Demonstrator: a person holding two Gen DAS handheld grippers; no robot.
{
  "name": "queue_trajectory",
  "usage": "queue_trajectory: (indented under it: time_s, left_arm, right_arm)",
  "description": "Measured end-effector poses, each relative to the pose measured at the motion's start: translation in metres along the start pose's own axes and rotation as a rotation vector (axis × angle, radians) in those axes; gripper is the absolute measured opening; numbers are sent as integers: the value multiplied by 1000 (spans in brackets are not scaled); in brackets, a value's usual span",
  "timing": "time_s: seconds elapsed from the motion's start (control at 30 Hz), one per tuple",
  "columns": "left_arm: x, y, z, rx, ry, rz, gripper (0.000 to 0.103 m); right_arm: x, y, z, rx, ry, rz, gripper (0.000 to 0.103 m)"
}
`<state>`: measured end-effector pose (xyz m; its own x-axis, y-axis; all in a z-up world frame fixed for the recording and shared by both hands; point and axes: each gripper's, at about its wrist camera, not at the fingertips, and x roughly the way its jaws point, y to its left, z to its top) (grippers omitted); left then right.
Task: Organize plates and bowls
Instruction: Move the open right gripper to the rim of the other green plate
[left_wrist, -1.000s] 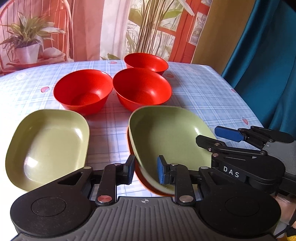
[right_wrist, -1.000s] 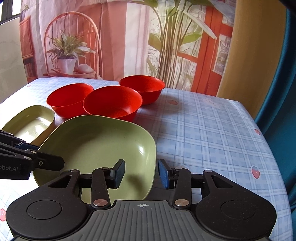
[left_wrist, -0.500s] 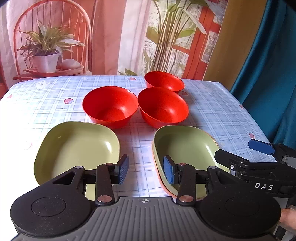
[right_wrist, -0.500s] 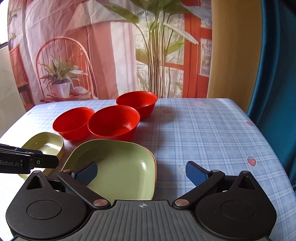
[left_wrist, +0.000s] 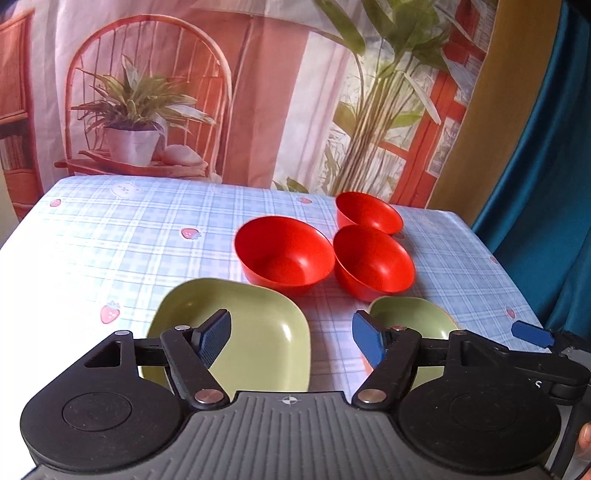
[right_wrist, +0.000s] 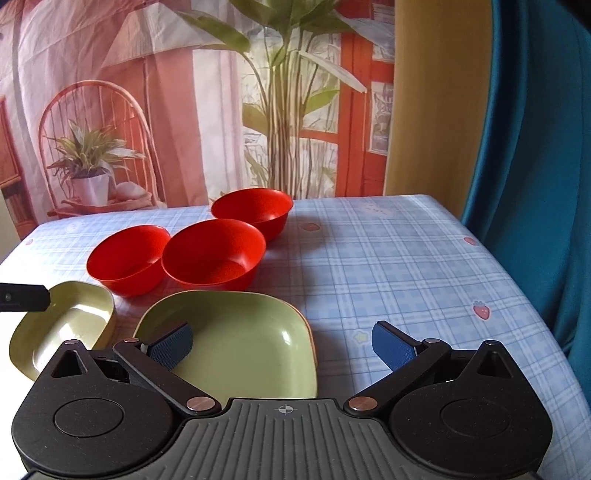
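Three red bowls stand together mid-table: the left one (left_wrist: 284, 254), the middle one (left_wrist: 373, 262) and the far one (left_wrist: 369, 212). A green plate (left_wrist: 258, 339) lies alone at the near left. A second green plate (right_wrist: 240, 339) rests on an orange plate whose rim (right_wrist: 314, 343) shows at its right edge. My left gripper (left_wrist: 291, 338) is open above the gap between the two plates, holding nothing. My right gripper (right_wrist: 280, 345) is open over the stacked green plate's right side, holding nothing.
The table (right_wrist: 388, 266) has a blue checked cloth with strawberry prints. A printed backdrop (right_wrist: 184, 110) hangs behind it and a teal curtain (right_wrist: 535, 147) hangs on the right. The table's right edge runs close to the curtain.
Both grippers opened and pulled back and up from the stacked green plate. The left view has swung left, so the lone green plate now lies under it.
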<state>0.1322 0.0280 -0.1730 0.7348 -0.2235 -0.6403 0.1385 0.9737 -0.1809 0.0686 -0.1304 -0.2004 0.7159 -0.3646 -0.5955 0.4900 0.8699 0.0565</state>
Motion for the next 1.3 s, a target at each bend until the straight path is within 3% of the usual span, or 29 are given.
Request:
queue_trajectory:
  time_s: [0.1,0.3,0.5,0.63,0.83,1.0,1.17,1.3]
  left_arm:
    - [-6,16,3,-33,-39,28,88]
    - [-6,42,17,-44,-19,76,89]
    - [-9,64,21,-29,-10,149,95]
    - [-12,78,22,-34,-17,192,98]
    - [-9,93,18,-15,8,244,100]
    - [3,95,9,16,21,216,100]
    - [21,96,3,17,41,189,97]
    - [34,96,2,26,43,185,92]
  right_arm:
    - [-1,2,2,52,-12,54,103]
    - [0,19,8,48,-18,114,103]
    - [7,52,19,-70,32,144,103]
    - [15,66,24,-76,64,198,103]
    - [30,94,24,-152,89,209,103]
    - [43,114,19,-186,116,234,101]
    - [57,123,11,-177,166,265,86]
    - [63,122,7,-165,185,276,86]
